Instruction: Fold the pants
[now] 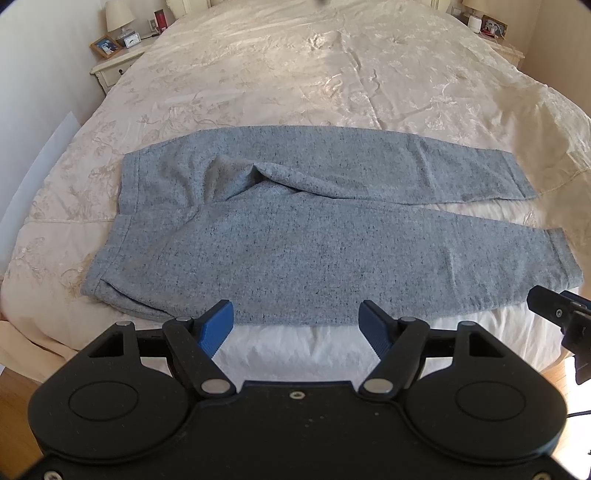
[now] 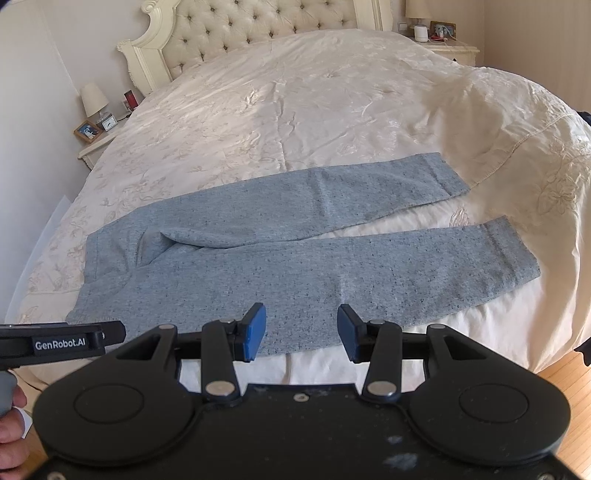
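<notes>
Grey speckled pants (image 1: 295, 236) lie spread flat across the foot of the bed, waistband to the left, both legs running right with a narrow gap between them. They also show in the right wrist view (image 2: 295, 258). A fold of cloth is rucked up at the crotch (image 1: 258, 173). My left gripper (image 1: 295, 328) is open and empty, just short of the near leg's lower edge. My right gripper (image 2: 302, 332) is open and empty, over the near edge of the same leg, further right. Its body shows at the right edge of the left wrist view (image 1: 554, 317).
The cream embroidered bedspread (image 1: 332, 74) covers the bed; a white sheet (image 1: 295, 350) shows at the near edge. Nightstands with lamps and photo frames stand at both sides (image 1: 114, 48) (image 2: 443, 37). A tufted headboard (image 2: 258, 26) is at the far end. Wood floor (image 2: 572, 373) lies below.
</notes>
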A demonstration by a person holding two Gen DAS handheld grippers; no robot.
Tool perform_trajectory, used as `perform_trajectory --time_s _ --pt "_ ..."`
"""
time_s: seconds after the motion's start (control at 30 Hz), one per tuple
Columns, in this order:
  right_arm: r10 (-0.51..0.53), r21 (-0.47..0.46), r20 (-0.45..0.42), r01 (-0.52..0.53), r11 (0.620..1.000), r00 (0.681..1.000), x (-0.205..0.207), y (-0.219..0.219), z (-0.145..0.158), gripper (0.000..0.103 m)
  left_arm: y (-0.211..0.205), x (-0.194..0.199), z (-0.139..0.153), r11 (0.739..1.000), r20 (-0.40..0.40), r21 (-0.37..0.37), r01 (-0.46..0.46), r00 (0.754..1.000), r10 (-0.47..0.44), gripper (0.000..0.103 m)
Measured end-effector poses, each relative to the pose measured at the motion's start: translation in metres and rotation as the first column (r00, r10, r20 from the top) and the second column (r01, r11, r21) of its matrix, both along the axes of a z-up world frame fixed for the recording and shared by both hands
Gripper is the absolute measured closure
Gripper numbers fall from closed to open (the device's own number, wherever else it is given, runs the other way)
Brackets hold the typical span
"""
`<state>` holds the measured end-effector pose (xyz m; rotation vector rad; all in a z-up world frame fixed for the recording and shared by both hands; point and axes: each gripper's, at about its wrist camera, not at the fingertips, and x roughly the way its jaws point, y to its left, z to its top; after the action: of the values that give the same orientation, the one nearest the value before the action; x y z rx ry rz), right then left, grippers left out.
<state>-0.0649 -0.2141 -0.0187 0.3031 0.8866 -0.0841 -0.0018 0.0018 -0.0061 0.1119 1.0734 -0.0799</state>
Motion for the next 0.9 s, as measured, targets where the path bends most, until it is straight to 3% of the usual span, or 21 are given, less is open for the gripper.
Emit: perform_trajectory --time_s 0.9 --pt "0.007 0.004 -0.007 -0.007 1.000 1.000 -0.0002 0.0034 0.0002 0.057 0.0069 0.0004 -0.0011 1.000 -0.003 0.000 -0.008 1.000 0.008 0.028"
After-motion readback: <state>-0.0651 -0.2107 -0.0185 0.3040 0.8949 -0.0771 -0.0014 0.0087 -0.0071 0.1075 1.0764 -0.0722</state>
